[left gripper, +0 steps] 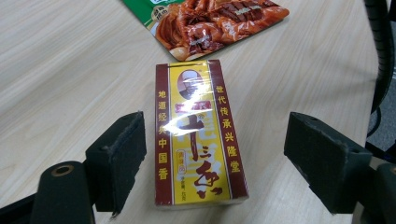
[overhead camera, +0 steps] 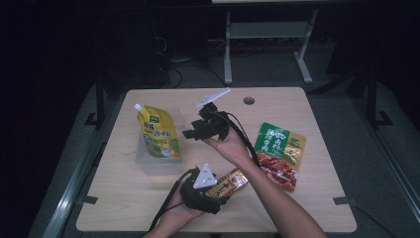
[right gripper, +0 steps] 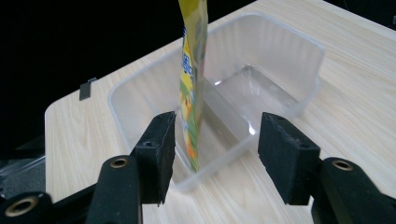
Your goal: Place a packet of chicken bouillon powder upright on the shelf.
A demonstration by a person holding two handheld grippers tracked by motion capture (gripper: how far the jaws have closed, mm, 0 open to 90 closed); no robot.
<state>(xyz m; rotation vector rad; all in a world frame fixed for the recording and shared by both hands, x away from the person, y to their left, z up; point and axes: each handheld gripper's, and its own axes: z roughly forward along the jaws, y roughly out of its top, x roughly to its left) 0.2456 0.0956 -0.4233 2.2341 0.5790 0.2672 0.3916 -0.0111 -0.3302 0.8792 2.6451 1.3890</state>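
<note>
While jaws gape: left gripper (left gripper: 210, 158) straddles box (left gripper: 198, 135), no grip | right gripper (right gripper: 215, 154) around pouch (right gripper: 192, 74), unpressed

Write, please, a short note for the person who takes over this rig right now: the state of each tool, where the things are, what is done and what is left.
Left tool: open, jaws on both sides of the yellow and maroon rectangular box, not pressing it; the box lies flat on the wooden table.
Right tool: open, facing the clear plastic container.
Done: yellow spouted pouch is in the container, leaning on its edge.
Left, probably: box and green and red flat food packet are on the table, outside the container.
</note>
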